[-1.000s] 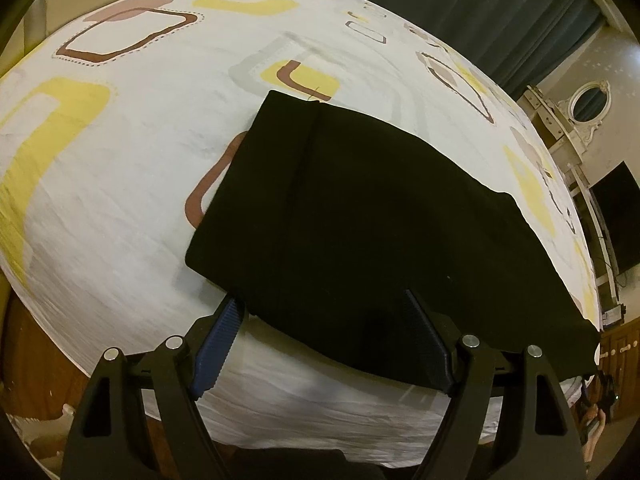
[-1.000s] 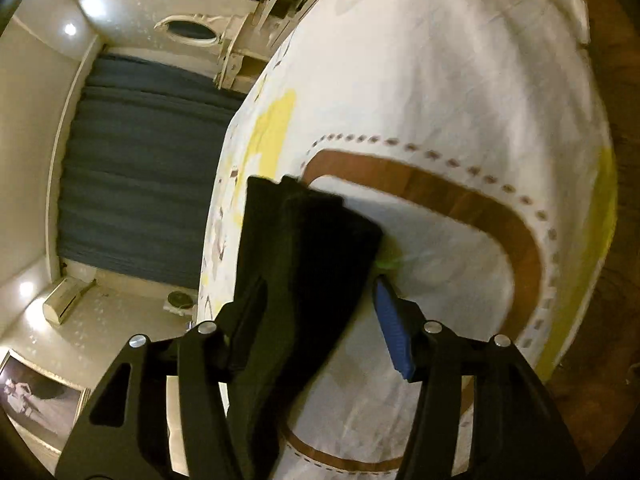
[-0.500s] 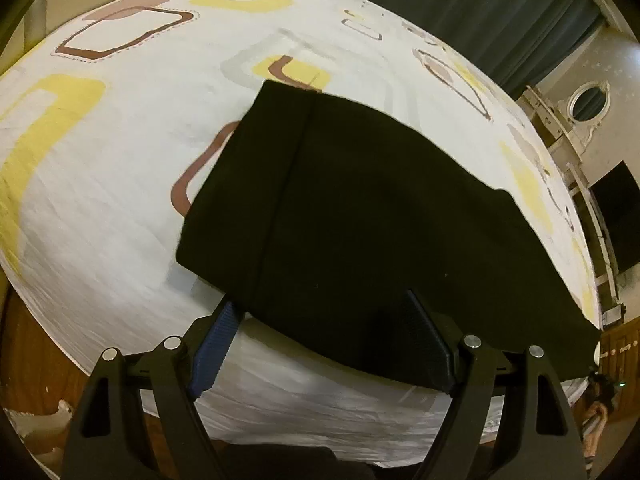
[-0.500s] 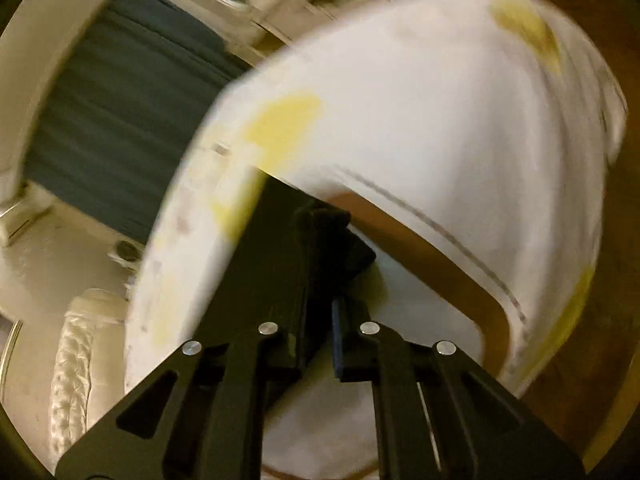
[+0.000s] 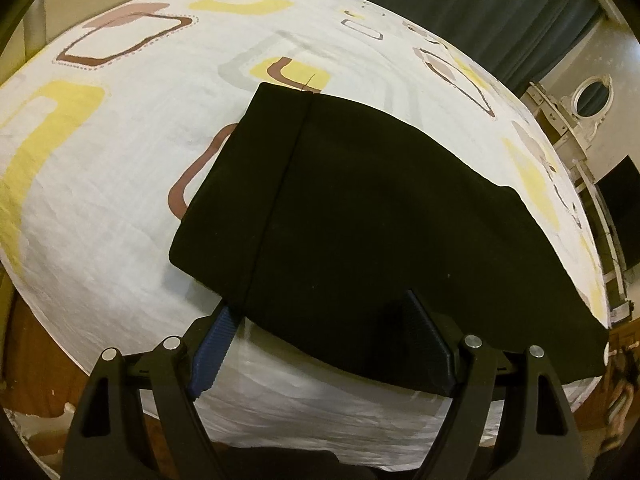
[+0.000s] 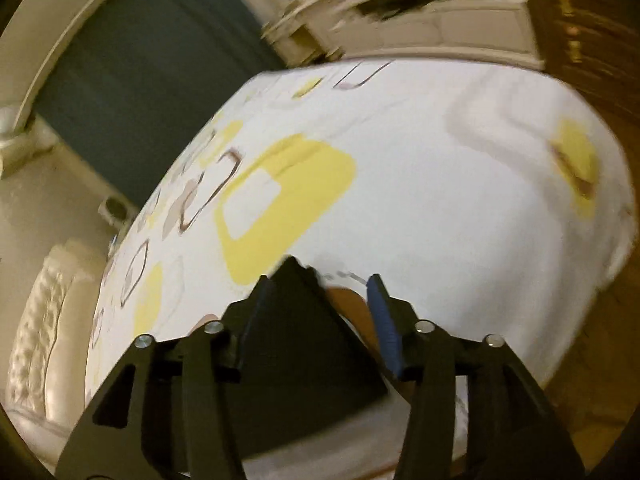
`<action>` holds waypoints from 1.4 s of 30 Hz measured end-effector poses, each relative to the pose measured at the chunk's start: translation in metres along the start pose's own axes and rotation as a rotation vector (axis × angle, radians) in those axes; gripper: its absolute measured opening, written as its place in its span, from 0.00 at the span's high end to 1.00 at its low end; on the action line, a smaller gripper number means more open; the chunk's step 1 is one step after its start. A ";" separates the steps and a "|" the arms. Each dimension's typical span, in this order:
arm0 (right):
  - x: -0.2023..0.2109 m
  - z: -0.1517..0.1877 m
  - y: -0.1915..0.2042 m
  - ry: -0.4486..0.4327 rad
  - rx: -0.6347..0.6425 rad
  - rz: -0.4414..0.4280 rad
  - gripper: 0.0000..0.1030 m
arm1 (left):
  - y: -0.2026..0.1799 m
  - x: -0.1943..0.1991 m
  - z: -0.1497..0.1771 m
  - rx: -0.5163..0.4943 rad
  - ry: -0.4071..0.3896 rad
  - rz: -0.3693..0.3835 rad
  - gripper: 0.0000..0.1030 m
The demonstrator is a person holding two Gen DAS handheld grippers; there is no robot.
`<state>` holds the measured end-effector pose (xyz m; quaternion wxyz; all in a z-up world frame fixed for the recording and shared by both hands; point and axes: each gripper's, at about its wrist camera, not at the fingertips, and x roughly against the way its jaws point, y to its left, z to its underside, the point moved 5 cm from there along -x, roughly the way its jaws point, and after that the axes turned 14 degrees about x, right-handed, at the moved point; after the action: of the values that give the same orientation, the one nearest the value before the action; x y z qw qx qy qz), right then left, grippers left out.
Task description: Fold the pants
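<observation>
a: pants (image 5: 380, 220), black and folded into a broad flat slab, lie on a bed (image 5: 120, 200) covered by a white sheet printed with yellow and brown rounded squares. in the left wrist view they fill the centre and run out toward 4 o'clock.

b: where is the left gripper (image 5: 324, 344)?

a: at 6 o'clock, fingers spread wide. the near hem of the pants lies between them; the blue-ribbed finger (image 5: 212, 344) at 7 o'clock sits just at the cloth's edge, and the dark finger at 5 o'clock shows in front of the fabric. nothing is clamped.

b: and the right gripper (image 6: 320, 312)?

a: also at 6 o'clock in its own blurred view, fingers apart. a corner of the pants (image 6: 304, 344) rises as a dark wedge between them, close to the finger at 7 o'clock; i cannot tell whether it touches. a gap separates it from the blue finger at 5 o'clock.

b: anything else?

a: dark curtain (image 5: 460, 4) from 12 to 2 o'clock.
</observation>
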<state>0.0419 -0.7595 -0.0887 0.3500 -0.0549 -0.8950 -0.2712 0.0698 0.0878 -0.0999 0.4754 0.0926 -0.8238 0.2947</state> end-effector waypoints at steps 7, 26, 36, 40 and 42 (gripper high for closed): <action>-0.077 -0.002 0.015 0.237 0.100 0.002 0.59 | -0.002 0.001 0.004 -0.041 -0.025 -0.044 0.22; -0.015 0.023 -0.067 0.141 -0.214 -0.231 0.41 | -0.010 0.017 -0.001 -0.071 -0.097 -0.032 0.21; -0.029 0.048 -0.007 0.328 0.003 -0.280 0.42 | -0.016 0.023 0.001 -0.124 -0.104 -0.029 0.21; -0.034 0.053 0.018 0.389 0.083 -0.198 0.80 | -0.011 0.023 0.001 -0.108 -0.085 -0.024 0.21; -0.032 0.050 0.025 0.376 0.072 -0.165 0.82 | -0.009 0.026 0.002 -0.103 -0.077 -0.024 0.21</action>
<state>0.0433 -0.7090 -0.1294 0.4894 0.0827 -0.8243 -0.2722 0.0582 0.0824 -0.0754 0.4511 0.0892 -0.8542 0.2426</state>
